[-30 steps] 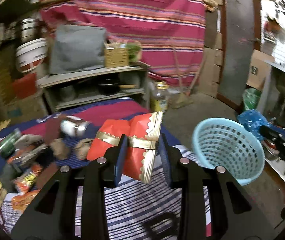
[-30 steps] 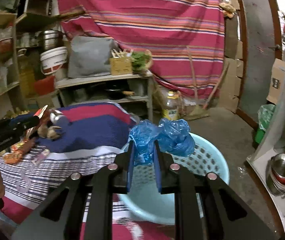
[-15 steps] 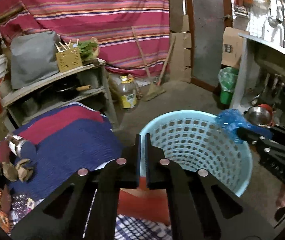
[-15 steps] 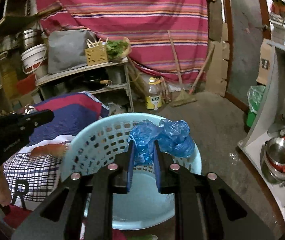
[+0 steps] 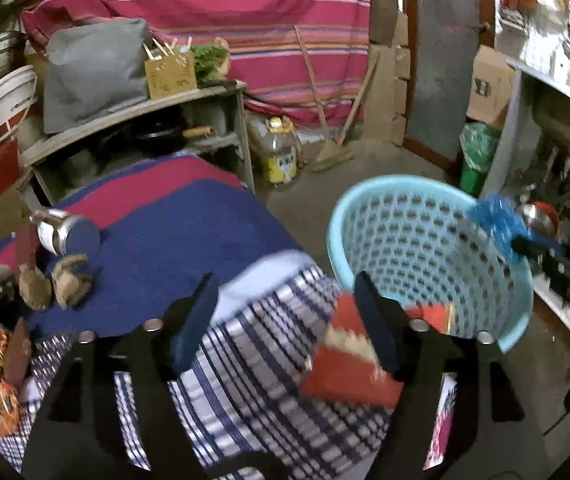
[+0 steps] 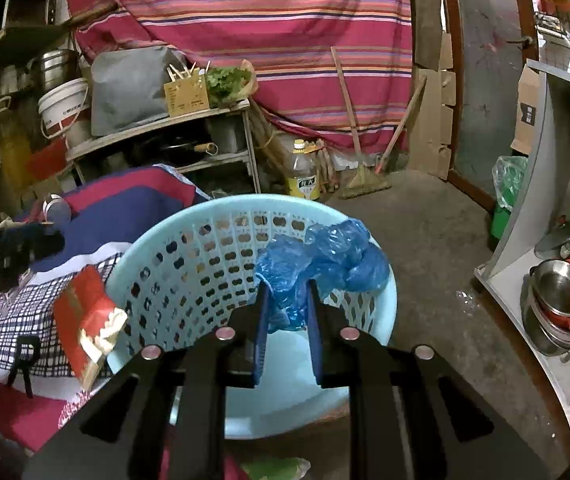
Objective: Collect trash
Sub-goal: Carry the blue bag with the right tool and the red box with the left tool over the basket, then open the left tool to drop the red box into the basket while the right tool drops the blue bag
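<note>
Blur, occlusion and edge cut-offs

Red packet motion-blurred in left view, its print unreadable, partly behind the left tool finger; contact with that finger unclear. Blue plastic bag smeared there too, right tool body behind it dark and cut by the edge. Basket floor mostly hidden by right tool's fingers (lower rim too). Wrappers at desk's left edge cropped, labels too small. Bottle label illegible.

Red-and-gold packet tilted, blurred, just outside the basket's left rim. Light-blue perforated basket upright. Crumpled blue plastic bag above its inside, near the right rim.
</note>
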Demonstrator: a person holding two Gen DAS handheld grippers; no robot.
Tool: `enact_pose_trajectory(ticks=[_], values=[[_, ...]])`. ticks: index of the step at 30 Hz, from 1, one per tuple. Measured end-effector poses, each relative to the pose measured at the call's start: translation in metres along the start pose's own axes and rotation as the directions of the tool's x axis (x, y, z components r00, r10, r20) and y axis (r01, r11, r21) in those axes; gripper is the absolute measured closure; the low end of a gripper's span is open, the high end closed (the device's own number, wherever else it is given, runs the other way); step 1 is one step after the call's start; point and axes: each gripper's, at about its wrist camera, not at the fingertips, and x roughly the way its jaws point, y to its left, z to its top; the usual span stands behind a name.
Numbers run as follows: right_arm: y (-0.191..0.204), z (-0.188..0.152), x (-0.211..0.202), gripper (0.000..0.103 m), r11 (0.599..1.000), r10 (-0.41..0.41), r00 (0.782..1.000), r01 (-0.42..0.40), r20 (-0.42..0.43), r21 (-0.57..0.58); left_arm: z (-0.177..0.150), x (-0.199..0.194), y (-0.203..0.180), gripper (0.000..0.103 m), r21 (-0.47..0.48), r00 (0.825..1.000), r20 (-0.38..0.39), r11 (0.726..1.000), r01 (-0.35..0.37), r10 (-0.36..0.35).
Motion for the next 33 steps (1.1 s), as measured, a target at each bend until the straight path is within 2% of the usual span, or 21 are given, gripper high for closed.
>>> enact_pose_trajectory(ticks=[6,9,11,12,15,16,17,24,33], values=[[-0.001,-0.004,-0.011,0.085,1.000,-0.006,1.000,0.006,-0.004,0.005,-0.021,0.009,-0.024,0.026,0.059,0.997,-0.055,0.996,0.061,-0.058],[-0.003,-0.005,-0.014,0.085,1.000,-0.012,1.000,0.012,-0.010,0.001,-0.031,0.013,-0.031,0.030,0.093,0.996,-0.068,0.993,0.068,-0.062],[-0.003,-0.006,-0.015,0.085,1.000,-0.017,1.000,0.017,-0.013,0.006,-0.034,0.015,-0.027,0.053,0.079,0.990,-0.086,0.990,0.118,-0.111],[-0.003,-0.006,-0.015,0.085,1.000,-0.017,1.000,0.017,-0.014,0.009,-0.034,0.015,-0.026,0.059,0.071,0.987,-0.095,0.988,0.140,-0.133],[-0.002,-0.006,-0.015,0.085,1.000,-0.017,1.000,0.017,-0.015,0.011,-0.036,0.012,-0.024,0.079,0.085,0.989,-0.091,0.988,0.128,-0.120],[-0.002,-0.006,-0.015,0.085,1.000,-0.016,1.000,0.017,-0.015,0.010,-0.037,0.012,-0.022,0.097,0.083,0.988,-0.095,0.988,0.130,-0.122],[-0.001,-0.006,-0.015,0.085,1.000,-0.014,1.000,0.014,-0.013,0.007,-0.038,0.012,-0.019,0.101,0.072,0.986,-0.105,0.988,0.140,-0.132],[0.009,-0.005,-0.017,0.085,1.000,-0.012,1.000,0.011,-0.010,-0.023,-0.034,0.002,-0.015,0.103,0.062,0.988,-0.068,0.988,0.142,-0.138],[0.005,0.004,-0.021,0.085,0.999,-0.023,1.000,0.023,0.006,-0.029,0.003,-0.009,-0.022,0.103,0.060,0.988,0.013,0.987,0.152,-0.153]])
